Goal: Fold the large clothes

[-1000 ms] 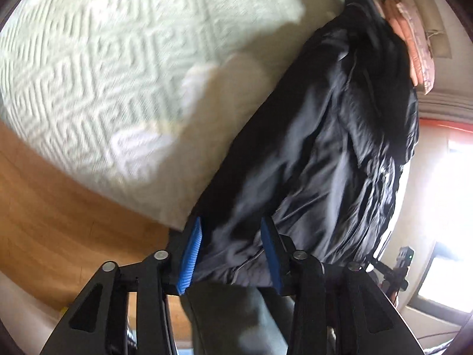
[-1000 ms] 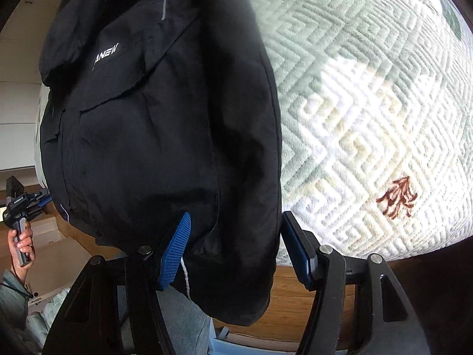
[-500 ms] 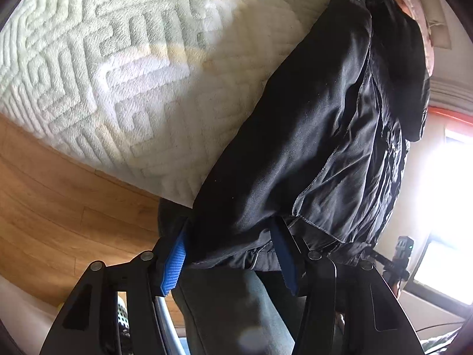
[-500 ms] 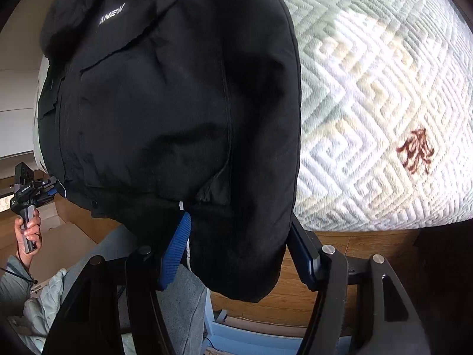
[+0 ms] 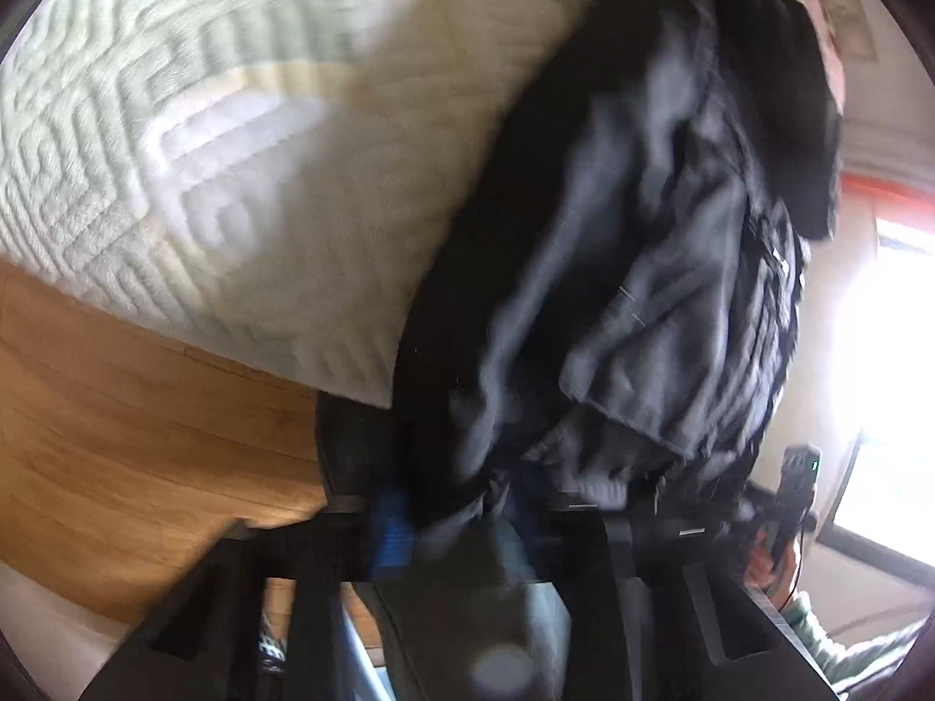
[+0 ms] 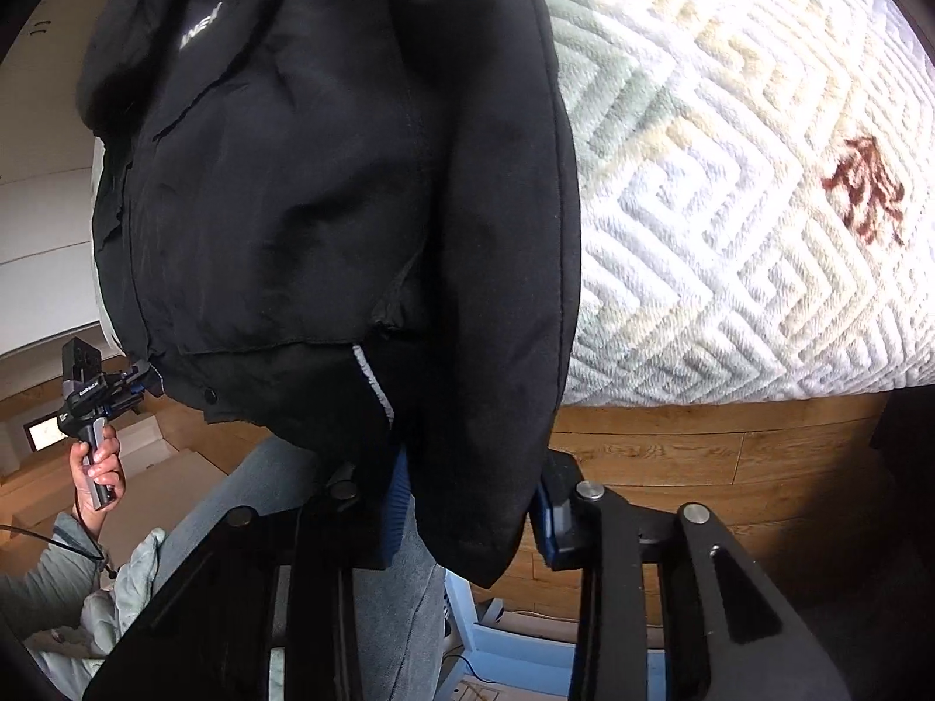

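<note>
Wood-plank floor [image 6: 701,455] below a bed covered in a pale quilted spread [image 6: 730,245] with raised zigzag ridges; a dark red mark [image 6: 865,193] sits on it. Black jacket [image 6: 350,204] lies on the spread's near side, its hem and one sleeve hanging over the edge toward the floor. Fabric matte, creased, with a chest flap, small white lettering, a grey reflective strip near the hem. Right gripper [image 6: 467,517]: blue pads pinch the hanging sleeve end. Left gripper [image 5: 461,526], view blurred: jaws drawn in on bunched hem fabric of the jacket [image 5: 613,245].
</note>
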{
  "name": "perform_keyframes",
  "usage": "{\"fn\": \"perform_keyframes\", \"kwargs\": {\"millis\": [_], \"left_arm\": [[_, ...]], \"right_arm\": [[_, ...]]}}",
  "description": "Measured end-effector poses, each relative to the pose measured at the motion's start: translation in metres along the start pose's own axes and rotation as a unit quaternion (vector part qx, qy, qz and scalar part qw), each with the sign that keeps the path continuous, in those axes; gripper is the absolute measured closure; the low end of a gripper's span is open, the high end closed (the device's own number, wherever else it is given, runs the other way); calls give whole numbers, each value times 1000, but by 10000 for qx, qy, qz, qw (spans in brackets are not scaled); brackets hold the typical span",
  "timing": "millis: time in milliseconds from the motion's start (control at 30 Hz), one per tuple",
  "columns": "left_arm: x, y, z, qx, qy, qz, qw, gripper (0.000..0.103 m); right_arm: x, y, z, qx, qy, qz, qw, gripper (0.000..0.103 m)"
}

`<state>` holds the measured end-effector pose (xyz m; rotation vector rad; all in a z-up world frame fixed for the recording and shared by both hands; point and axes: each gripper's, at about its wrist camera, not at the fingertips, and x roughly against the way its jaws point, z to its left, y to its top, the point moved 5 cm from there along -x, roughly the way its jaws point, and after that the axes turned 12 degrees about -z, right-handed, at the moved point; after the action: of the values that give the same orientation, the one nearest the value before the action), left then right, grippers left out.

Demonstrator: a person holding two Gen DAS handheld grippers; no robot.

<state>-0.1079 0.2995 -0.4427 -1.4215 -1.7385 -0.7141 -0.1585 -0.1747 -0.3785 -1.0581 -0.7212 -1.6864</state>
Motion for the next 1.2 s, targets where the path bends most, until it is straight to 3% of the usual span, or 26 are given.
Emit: {"fn": "perform_keyframes", "kwargs": {"millis": [100,267,433,633,767,867,1033,1200], "left_arm": [[19,-3,-15,-158,-122,-88,9998,94],[69,5,-47,-63,-618,-478,9969,95],[128,46,-102,-132,-1356,-1222,9831,95],[180,128,-170,-579,-2113,-1998,9550,95],[201,200,-219,-923,-2313,-2425,9376,95],[201,258,-247,-1118,-2353,-2547,9313,94],[167,347,-278,-1120,-2375,-2447,9334,93],[122,404,-267,-691,-2213,-1714,9575,91]], "right_arm": [[13,-1,19,113,93,-122,9998,86],[73,17,49,423,205,-514,9976,87],[142,57,77,459,485,-1230,9902,88],[213,130,104,598,723,-2118,9728,88],[239,190,122,641,781,-2555,9615,88],[246,247,129,736,461,-2822,9554,88],[228,338,120,373,429,-2796,9584,88],[213,378,87,-457,802,-2430,9656,84]]}}
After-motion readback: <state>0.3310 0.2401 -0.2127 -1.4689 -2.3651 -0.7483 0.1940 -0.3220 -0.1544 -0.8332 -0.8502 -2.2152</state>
